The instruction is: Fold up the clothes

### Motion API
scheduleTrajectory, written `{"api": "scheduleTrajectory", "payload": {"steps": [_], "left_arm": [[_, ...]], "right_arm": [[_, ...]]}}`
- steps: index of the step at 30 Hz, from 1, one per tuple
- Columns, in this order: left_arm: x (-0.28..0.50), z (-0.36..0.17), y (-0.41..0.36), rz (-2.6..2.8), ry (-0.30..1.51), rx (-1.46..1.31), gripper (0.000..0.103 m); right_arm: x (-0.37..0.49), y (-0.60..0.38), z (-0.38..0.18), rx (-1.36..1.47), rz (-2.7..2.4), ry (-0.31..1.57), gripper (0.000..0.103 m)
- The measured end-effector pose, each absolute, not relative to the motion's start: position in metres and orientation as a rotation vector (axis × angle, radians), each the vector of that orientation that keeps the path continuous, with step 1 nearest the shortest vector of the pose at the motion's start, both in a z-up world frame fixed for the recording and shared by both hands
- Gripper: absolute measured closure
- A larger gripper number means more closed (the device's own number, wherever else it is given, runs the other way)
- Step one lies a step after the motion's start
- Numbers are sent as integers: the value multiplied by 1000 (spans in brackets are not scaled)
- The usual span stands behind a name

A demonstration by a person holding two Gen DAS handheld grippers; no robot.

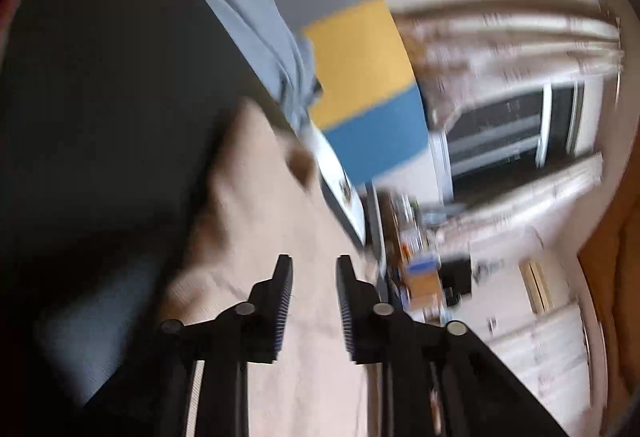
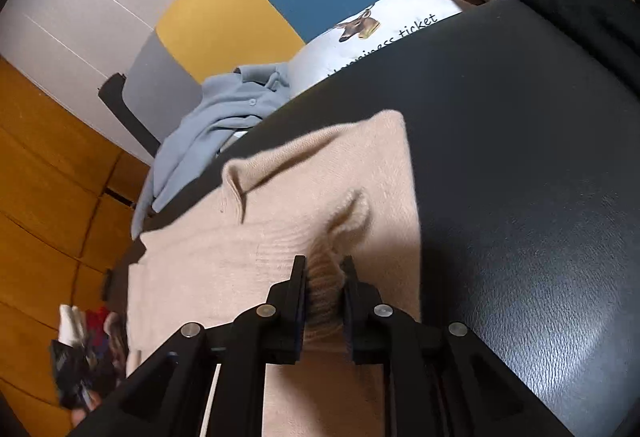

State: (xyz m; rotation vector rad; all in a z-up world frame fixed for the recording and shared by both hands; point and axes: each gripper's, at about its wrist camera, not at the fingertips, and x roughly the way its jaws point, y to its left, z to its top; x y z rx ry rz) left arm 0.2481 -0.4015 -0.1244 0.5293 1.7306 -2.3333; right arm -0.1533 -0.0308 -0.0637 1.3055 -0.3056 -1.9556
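Ribbed beige knit is bunched between the black fingers of the right gripper (image 2: 323, 265), which is clamped on a fold of the beige sweater (image 2: 280, 221). That sweater lies spread over a black leather-like surface (image 2: 520, 157), its collar toward 11 o'clock in the right wrist view. Beyond it at 10 o'clock, a grey-blue shirt (image 2: 216, 117) is heaped at the surface's edge, and a white cushion (image 2: 400, 21) printed with a deer head sits at 12 o'clock before a grey, yellow and blue panel (image 2: 256, 9). In the blurred left wrist view, the left gripper (image 1: 314, 269) hangs over the sweater (image 1: 256, 205), fingers apart with nothing between them.
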Motion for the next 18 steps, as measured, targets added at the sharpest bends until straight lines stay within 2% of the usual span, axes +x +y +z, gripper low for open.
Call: {"api": "scheduleTrajectory", "payload": {"steps": [3, 5, 8, 9, 10, 11, 12, 16, 18], "left_arm": [[227, -140, -386, -2283, 1734, 649, 64], [213, -151, -379, -2238, 1740, 705, 56], [208, -152, -385, -2214, 1744, 643, 56], [207, -151, -390, -2209, 1740, 622, 61], [207, -151, -396, -2203, 1725, 601, 68], [207, -151, -401, -2198, 1709, 580, 87], [207, -151, -407, -2192, 1694, 559, 100], [216, -141, -422, -2233, 1636, 471, 100], [219, -139, -421, -2271, 1645, 496, 100]], "right_arm": [[-160, -40, -65, 1315, -1949, -266, 81], [-164, -48, -68, 1332, -1940, -222, 74], [-161, -54, -68, 1333, -1947, -137, 76], [-159, -56, -68, 1330, -1952, -106, 85], [-157, -58, -66, 1328, -1942, -101, 89], [-156, -59, -62, 1312, -1939, -90, 89], [-154, -60, -55, 1284, -1935, -104, 89], [-147, -51, -21, 1150, -1885, -267, 89], [-146, -49, -30, 1183, -1939, -234, 89]]}}
